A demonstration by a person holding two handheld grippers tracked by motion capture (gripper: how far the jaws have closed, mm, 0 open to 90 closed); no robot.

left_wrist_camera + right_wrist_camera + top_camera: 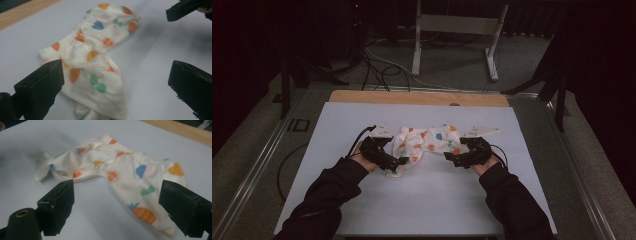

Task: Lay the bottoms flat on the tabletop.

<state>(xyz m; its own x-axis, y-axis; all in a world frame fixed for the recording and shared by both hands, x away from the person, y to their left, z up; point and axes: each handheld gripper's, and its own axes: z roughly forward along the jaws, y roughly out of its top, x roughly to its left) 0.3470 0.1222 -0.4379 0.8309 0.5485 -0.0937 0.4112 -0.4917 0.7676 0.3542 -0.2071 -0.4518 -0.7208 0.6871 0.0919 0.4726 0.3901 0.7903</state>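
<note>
Item: child's shorts [426, 142], cream with coloured prints, lying crumpled on the white sheet [422, 200] between my two grippers. Left gripper [398, 162]: jaws spread wide, holding nothing, one shorts leg just ahead of them. Right gripper [451, 159]: jaws likewise parted and empty, the other leg just ahead. Progress: by my judgement early; cloth bunched, nothing grasped, smoothing or folding all left to do. Orientation: long axis runs from one gripper across to the other; waistband on the far side, both legs pointing back toward me.

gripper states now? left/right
Left gripper: open, jaws astride the white cloth garment with coloured prints.
Right gripper: open, holding nothing, at the garment's other end.
</note>
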